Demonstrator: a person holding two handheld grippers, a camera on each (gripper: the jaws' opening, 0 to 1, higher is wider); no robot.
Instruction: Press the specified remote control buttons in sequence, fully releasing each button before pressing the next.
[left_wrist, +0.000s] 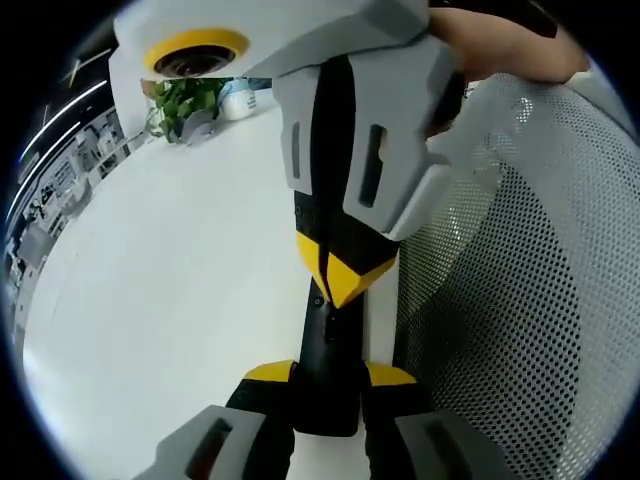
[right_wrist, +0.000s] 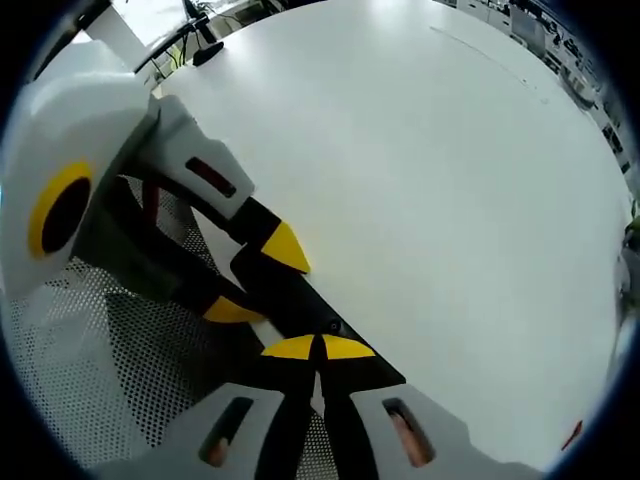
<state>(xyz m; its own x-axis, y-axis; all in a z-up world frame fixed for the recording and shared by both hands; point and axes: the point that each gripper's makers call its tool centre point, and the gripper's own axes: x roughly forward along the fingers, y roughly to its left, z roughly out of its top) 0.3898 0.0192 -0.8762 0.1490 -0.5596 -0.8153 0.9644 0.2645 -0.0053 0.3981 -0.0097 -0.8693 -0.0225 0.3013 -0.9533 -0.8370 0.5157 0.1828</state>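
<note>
Left tool (left_wrist: 325, 385) pinches the black remote (left_wrist: 328, 350) at the white table (left_wrist: 180, 280) edge; right tool (right_wrist: 318, 350), pressed together, touches it.

Smooth white table (left_wrist: 180, 270), perforated mesh (left_wrist: 520, 320)

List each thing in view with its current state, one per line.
Remote control: black, gripped at one end between the left gripper's jaws, above the white table.
Left gripper: shut on the remote control.
Right gripper: shut, tips pressing down on the remote control.
Potted plant: upright, far side of the table.
</note>
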